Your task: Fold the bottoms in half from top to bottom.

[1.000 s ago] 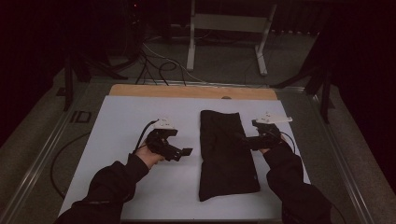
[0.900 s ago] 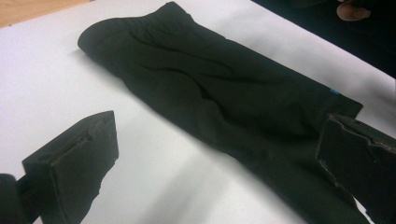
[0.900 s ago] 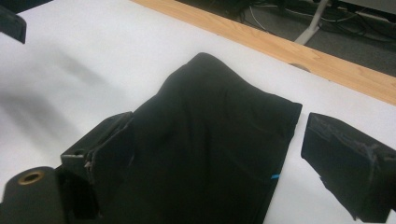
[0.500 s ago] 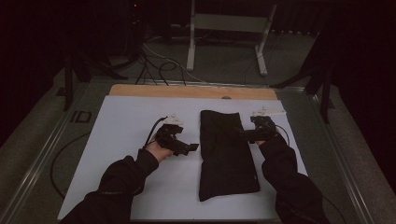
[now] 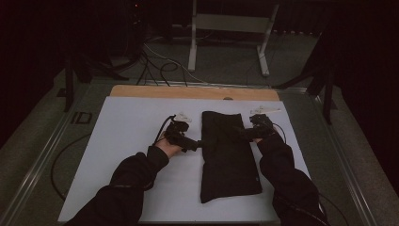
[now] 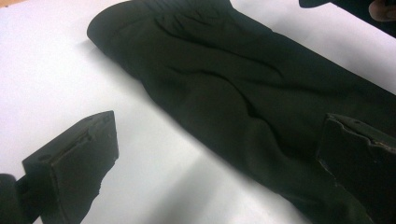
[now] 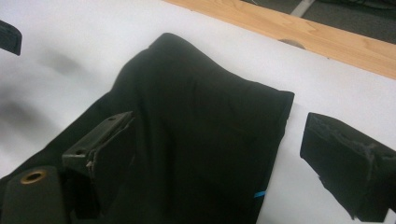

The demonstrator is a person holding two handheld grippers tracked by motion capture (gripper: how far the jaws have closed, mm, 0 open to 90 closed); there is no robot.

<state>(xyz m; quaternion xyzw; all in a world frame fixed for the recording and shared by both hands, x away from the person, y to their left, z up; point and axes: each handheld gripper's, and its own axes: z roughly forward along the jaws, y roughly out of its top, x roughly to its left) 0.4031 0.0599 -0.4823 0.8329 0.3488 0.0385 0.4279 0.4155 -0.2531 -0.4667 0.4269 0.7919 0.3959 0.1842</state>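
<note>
High view: black folded garment (image 5: 229,155) lies at worktop (image 5: 131,122) centre, left tongs (image 5: 197,143) at its 9 o'clock edge, right tongs (image 5: 245,134) at 2 o'clock, both agape; soft, limp cloth, likely best pinched at edges.

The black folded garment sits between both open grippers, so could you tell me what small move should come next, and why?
Probably lower and close both grippers on the black garment. The left gripper straddles its long edge with jaws apart, one over white table, one over cloth. The right gripper likewise straddles the opposite edge. Neither grips anything.
</note>
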